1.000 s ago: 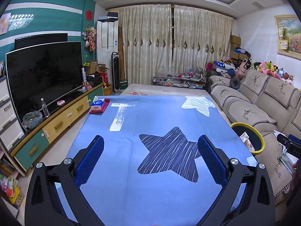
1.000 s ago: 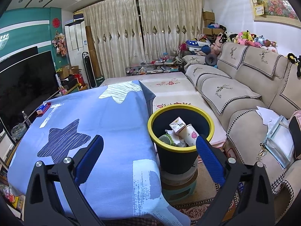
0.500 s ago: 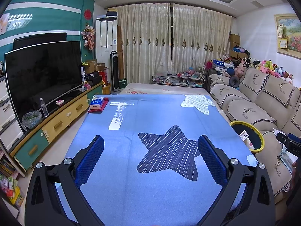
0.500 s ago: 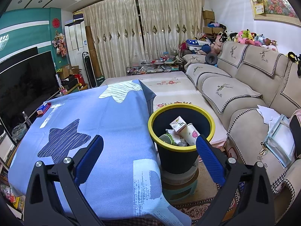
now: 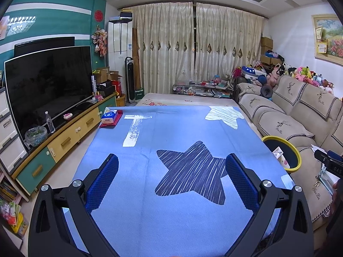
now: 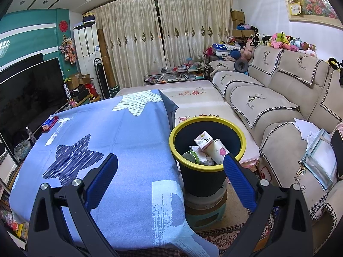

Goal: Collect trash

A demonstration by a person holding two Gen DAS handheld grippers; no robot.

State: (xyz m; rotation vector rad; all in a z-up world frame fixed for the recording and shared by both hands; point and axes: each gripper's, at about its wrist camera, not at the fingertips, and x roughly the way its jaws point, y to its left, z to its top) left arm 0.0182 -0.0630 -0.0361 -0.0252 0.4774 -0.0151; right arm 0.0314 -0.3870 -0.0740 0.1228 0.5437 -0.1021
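Observation:
A dark bin with a yellow rim (image 6: 232, 128) stands on a stool right of the table; it also shows in the left wrist view (image 5: 297, 156). It holds a milk carton (image 6: 203, 141), a paper cup (image 6: 218, 153) and crumpled paper. My right gripper (image 6: 170, 160) is open and empty, above the table edge beside the bin. My left gripper (image 5: 171, 160) is open and empty over the blue star tablecloth (image 5: 182, 145).
A tissue box on a red tray (image 5: 110, 117) sits at the table's far left corner. A TV and cabinet (image 5: 49, 85) line the left. A beige sofa (image 6: 278, 107) with papers (image 6: 321, 150) is on the right.
Both grippers stay open and empty. The views shift only slightly; the right gripper drifts a little nearer the bin.

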